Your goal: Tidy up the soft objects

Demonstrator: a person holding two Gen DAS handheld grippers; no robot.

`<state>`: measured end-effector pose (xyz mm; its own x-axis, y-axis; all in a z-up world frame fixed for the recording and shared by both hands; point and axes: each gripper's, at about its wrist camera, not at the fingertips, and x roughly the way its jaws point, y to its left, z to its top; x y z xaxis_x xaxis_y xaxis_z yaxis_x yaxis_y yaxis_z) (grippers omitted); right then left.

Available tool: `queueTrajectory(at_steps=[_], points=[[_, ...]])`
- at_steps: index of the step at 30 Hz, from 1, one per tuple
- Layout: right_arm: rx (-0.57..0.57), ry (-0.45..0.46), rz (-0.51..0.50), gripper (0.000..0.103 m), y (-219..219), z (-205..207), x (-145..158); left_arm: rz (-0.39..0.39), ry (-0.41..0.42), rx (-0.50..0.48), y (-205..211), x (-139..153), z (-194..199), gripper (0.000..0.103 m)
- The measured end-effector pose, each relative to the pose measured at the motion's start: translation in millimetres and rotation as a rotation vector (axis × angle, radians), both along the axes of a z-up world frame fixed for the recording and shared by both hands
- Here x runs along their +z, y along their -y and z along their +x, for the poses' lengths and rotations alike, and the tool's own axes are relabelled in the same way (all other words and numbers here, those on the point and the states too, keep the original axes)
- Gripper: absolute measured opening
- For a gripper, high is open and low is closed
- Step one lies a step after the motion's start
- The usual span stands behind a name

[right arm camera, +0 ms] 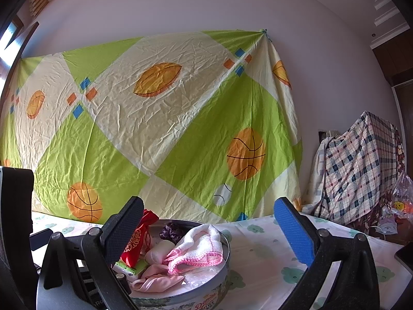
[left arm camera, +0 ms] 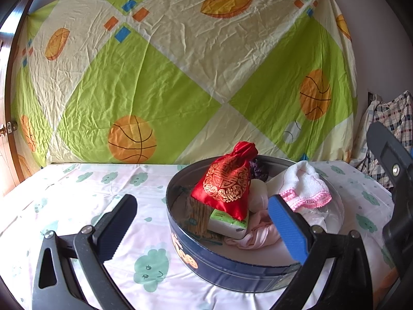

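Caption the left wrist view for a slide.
Open left tool at a round tin holding a red pouch, white knit cloth and other soft items.

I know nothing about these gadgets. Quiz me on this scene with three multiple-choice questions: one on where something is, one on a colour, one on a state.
1. Where is the red pouch?
A. Inside the round tin
B. On the bare tablecloth beside the tin
C. Hanging on the wall

2. What colour is the trim on the white knitted cloth?
A. Green
B. Pink
C. Black

3. How do the jaws of the left gripper stand?
A. Clamped on the pouch
C. Shut on nothing
B. Wide apart, holding nothing

Answers: 1 A, the pouch leans on other soft items within the tin's rim. 2 B, a pink edging runs along the cloth's border. 3 B, one finger is outside the tin and the other over it, with nothing between them.
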<state>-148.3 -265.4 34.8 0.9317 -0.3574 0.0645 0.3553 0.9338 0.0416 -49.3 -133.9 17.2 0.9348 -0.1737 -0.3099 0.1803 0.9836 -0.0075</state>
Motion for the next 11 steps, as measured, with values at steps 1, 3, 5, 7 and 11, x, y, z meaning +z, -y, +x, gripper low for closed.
queueTrajectory(at_steps=[1, 3, 5, 7, 11], points=[[0.0, 0.0, 0.0, 0.102, 0, 0, 0, 0.0, -0.001, 0.001, 0, 0, 0, 0.103], [-0.001, -0.002, 0.001, 0.102, 1, 0, 0, -0.001, -0.002, 0.0, 0, 0, 0, 0.103], [-0.006, -0.005, 0.006, 0.102, 3, -1, -1, -0.007, -0.004, -0.007, -1, 0, 0, 0.103], [-0.019, -0.009, 0.014, 0.102, 6, -1, -2, -0.009, -0.004, -0.011, -1, 0, 0, 0.103], [-0.157, -0.005, 0.065, 0.102, 22, -6, 0, -0.02, 0.006, -0.014, -2, 1, -2, 0.103]])
